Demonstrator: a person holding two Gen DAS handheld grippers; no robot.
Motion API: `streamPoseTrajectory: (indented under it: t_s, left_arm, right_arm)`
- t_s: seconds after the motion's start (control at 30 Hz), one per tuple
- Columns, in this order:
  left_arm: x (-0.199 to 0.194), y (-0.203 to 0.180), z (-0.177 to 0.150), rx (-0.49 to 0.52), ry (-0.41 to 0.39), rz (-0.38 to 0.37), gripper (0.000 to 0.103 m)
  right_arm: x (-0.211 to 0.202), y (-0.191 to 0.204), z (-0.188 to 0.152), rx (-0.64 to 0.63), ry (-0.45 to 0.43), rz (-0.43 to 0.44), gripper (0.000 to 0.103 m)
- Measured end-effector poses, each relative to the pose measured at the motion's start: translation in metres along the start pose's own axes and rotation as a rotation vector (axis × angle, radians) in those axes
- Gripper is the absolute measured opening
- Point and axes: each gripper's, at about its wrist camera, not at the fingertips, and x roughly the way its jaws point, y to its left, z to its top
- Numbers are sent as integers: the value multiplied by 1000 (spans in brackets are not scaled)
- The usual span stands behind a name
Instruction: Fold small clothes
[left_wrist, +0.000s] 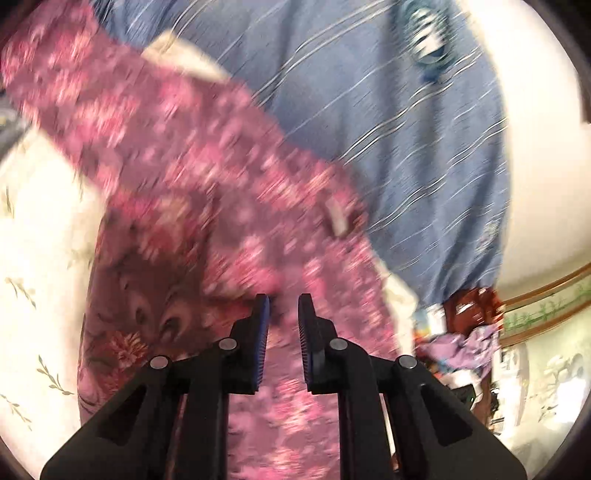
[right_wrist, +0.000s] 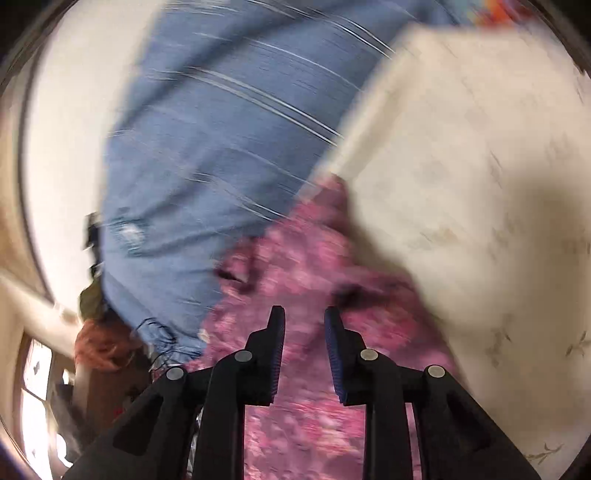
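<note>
My left gripper (left_wrist: 283, 306) and right gripper (right_wrist: 304, 319) both have jaws a little apart, holding nothing. The pink cloth (left_wrist: 207, 173) lies on the bed (left_wrist: 33, 236) under them, near the blue cloth (left_wrist: 388, 122), so I think I can grab it to fold.

Leaf-print cream sheet (left_wrist: 33, 229), framed picture (left_wrist: 546, 306)
</note>
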Motion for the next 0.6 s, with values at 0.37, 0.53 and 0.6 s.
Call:
streamPoseTrajectory:
  t_s: [0.37, 0.53, 0.6]
  left_arm:
    - [81, 7, 11, 94, 45, 196, 42]
    - [70, 21, 23, 33, 87, 123, 40]
    - [46, 31, 38, 2, 82, 115, 39]
  right_arm:
    - [93, -1, 1, -218, 75, -237, 38]
    - [90, 4, -12, -331, 11, -249, 42]
    - [92, 7, -14, -343, 10, -252, 44]
